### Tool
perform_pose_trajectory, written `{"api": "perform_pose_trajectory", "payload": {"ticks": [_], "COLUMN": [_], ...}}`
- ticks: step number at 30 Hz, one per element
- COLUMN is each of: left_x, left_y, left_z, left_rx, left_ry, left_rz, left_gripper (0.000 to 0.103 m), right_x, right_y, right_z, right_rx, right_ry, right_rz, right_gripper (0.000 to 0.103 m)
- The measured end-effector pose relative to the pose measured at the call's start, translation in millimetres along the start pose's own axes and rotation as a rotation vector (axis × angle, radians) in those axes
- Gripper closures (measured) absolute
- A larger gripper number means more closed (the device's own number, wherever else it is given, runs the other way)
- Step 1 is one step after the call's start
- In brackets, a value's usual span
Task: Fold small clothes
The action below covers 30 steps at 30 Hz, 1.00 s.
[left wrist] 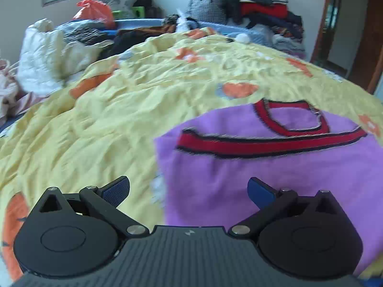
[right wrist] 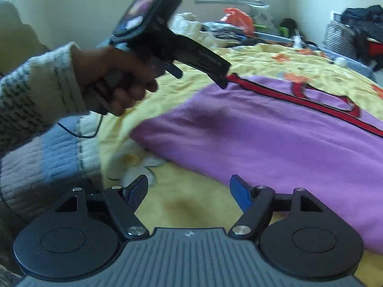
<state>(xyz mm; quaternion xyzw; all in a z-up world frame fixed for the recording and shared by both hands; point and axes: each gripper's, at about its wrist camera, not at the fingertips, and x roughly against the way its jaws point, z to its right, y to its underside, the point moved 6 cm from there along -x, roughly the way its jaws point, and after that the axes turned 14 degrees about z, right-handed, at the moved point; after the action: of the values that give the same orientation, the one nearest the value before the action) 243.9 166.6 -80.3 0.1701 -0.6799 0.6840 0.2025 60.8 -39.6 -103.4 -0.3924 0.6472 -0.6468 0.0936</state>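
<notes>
A purple garment (left wrist: 275, 174) with red and black trim lies flat on the yellow bedspread (left wrist: 107, 124). It also shows in the right wrist view (right wrist: 275, 134). My left gripper (left wrist: 189, 191) is open and empty, hovering over the garment's left edge. In the right wrist view the left gripper (right wrist: 222, 79) is held by a hand above the garment's far left corner. My right gripper (right wrist: 189, 191) is open and empty, over bare bedspread (right wrist: 191, 205) just in front of the garment's near edge.
Piles of clothes (left wrist: 251, 2) and a white quilt (left wrist: 45, 55) crowd the far side of the bed. An orange bag (left wrist: 95, 12) sits near the window. A door (left wrist: 368, 47) stands at the right. The person's sweater sleeve (right wrist: 40, 100) fills the left of the right wrist view.
</notes>
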Motion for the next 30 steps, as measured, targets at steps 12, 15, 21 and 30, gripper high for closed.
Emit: {"api": "perform_pose_trajectory", "payload": {"ticks": [12,15,21,30], "left_x": [-37,-36,-37,3], "left_y": [25,25,26,12], "left_z": [0,-1,1,21], "left_rx": [0.029,0.031,0.024,0.122], "left_ry": [0.024,0.029,0.033,0.204], "left_rz": [-0.072,-0.072,-0.059,0.023], "left_gripper": [0.000,0.000,0.000,0.000], "right_x": [35,55,35,56], "right_y": [13,10,-6,1], "right_z": [137,142,155,180], "right_rx": [-0.084,-0.155,-0.144,-0.205], "right_ry": [0.455,0.488,0.524,0.584], "right_rz": [-0.054,-0.047,-0.006,0.008], "right_gripper": [0.017,0.017,0.012,0.004]}}
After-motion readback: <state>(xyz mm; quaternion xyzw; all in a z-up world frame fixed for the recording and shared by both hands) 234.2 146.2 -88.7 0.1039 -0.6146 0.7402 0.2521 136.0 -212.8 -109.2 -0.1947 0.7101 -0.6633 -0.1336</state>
